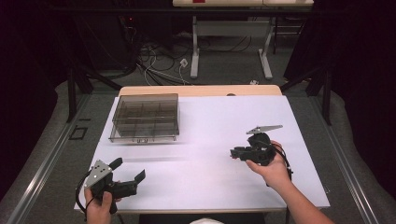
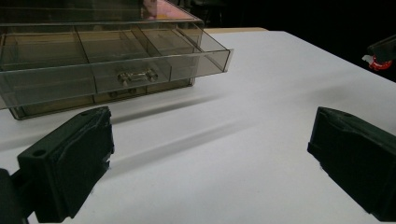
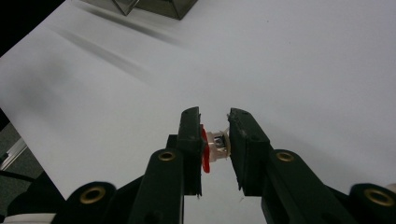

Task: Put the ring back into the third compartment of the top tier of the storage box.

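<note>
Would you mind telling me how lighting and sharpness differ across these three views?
High view: white table brightly lit, surroundings nearly black, overall soft. Left gripper view: smoky organizer box sharp, faint streak shadows on the table. Right gripper view: the small red and white part between the jaws is slightly blurred.

smoked see-through glossy plastic organizer box [image 1: 144,117] with a shiny metal handle [image 2: 137,76]; smooth matt white tabletop [image 1: 219,140]; matt black jaws.

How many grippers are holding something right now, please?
1: the right gripper, over the table's right side, is clamped on a small red-and-white part. The left gripper, near the front-left edge, is open and empty.
</note>
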